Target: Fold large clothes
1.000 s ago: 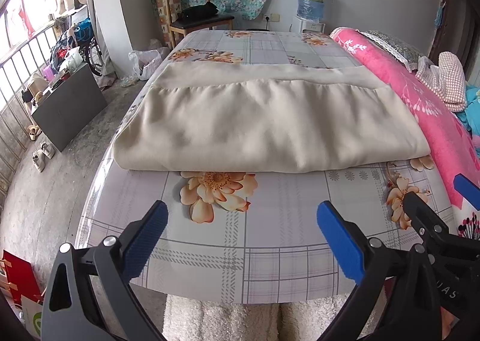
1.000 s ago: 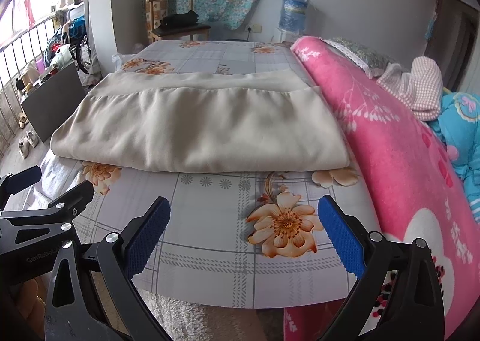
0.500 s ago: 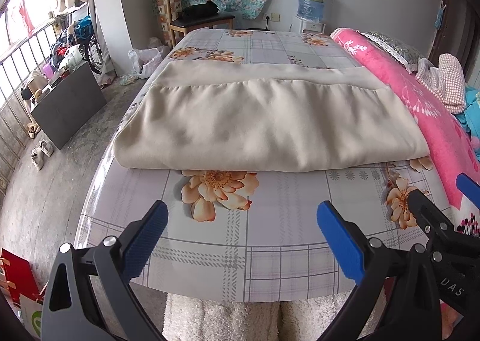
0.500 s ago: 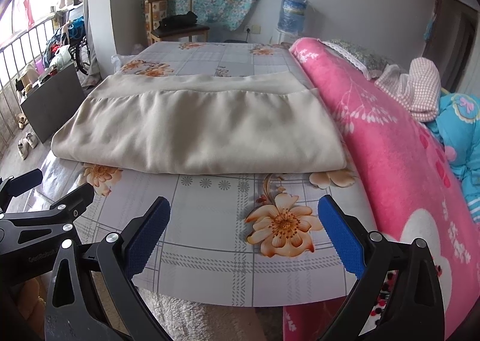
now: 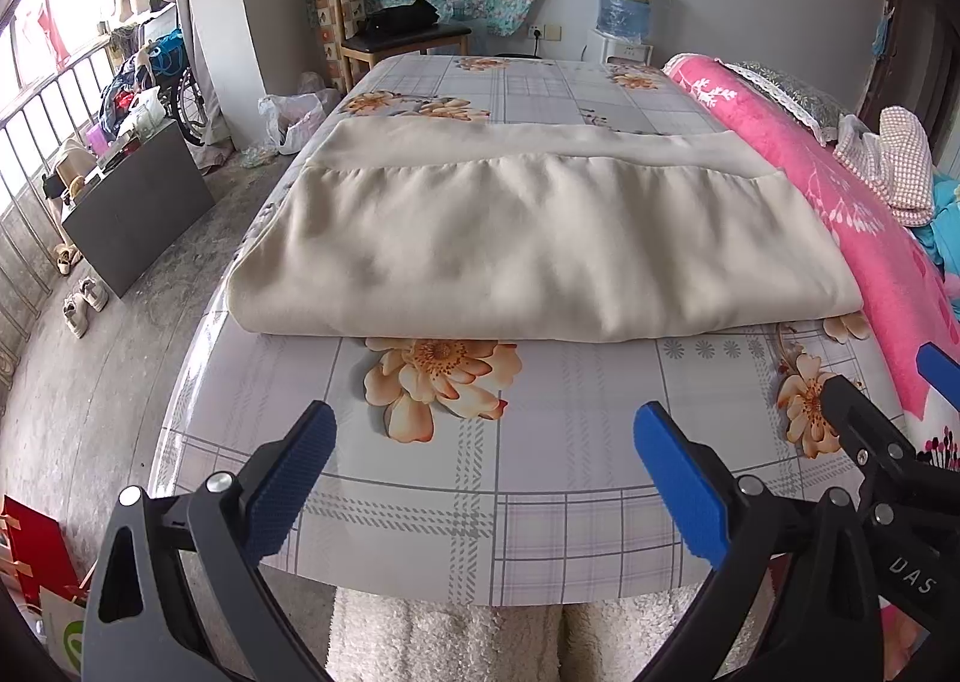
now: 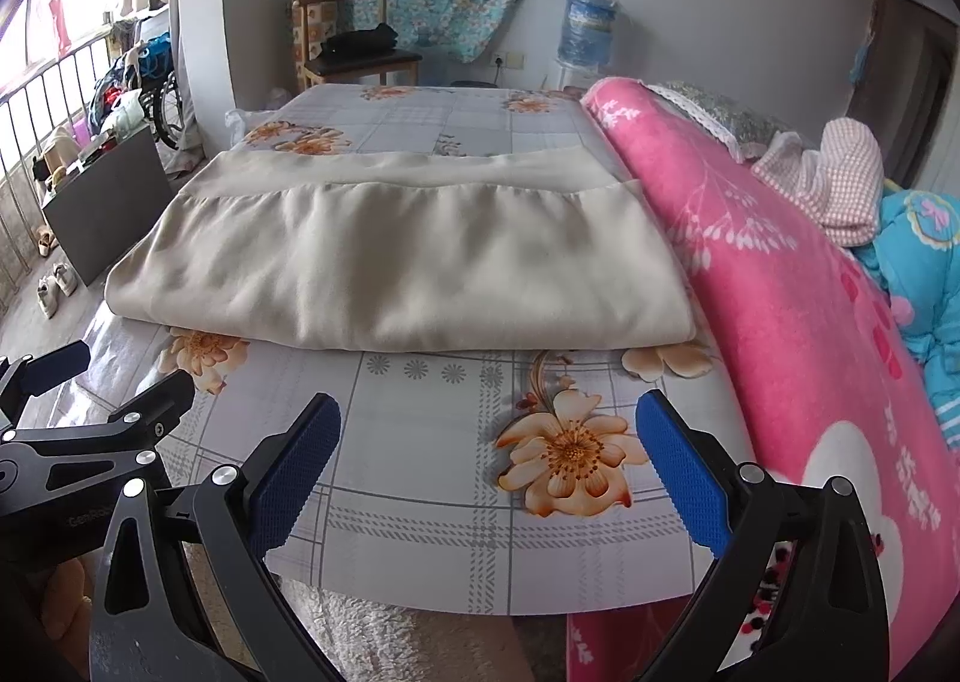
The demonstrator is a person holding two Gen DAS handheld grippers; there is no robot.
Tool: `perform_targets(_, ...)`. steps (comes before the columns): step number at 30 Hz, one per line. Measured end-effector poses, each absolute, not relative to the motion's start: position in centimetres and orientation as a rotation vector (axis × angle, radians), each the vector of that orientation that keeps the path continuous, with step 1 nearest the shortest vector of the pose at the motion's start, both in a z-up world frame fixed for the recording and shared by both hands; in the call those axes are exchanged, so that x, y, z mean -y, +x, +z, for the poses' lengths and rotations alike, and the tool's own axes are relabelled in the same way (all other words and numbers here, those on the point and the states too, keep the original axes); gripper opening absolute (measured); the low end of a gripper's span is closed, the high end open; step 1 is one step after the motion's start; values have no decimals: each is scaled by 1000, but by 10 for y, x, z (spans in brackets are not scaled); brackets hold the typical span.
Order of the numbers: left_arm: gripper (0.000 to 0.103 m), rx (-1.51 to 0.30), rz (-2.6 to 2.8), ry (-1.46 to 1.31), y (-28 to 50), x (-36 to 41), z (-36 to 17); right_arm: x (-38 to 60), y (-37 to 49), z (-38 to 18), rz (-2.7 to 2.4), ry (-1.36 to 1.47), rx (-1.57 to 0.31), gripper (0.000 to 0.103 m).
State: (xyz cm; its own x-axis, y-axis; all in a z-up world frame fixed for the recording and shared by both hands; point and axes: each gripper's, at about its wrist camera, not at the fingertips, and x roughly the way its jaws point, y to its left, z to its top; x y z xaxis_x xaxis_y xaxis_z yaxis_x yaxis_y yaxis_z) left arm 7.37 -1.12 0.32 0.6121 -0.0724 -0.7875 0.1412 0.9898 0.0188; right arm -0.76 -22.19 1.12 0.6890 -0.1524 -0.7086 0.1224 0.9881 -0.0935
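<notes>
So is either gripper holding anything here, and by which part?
Nothing: left gripper and right gripper are both open, short of the folded beige cloth.

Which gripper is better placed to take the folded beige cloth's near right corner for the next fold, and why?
Probably the right gripper. It hangs open over the table nearer the beige cloth's right corner; the left gripper, also open, faces the left half.

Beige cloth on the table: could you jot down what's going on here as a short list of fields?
item: beige cloth, folded into a flat rectangle
surface: floral tablecloth
beside it: pink blanket, along the cloth's right edge
left gripper: open, empty, short of the cloth
right gripper: open, empty, short of the cloth
contact: none
</notes>
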Motion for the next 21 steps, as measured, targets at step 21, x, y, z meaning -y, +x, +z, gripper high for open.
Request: perform_targets(21,98,-898,-122,92,73,14,2,223,-7,12,-155,-33,-796,95)
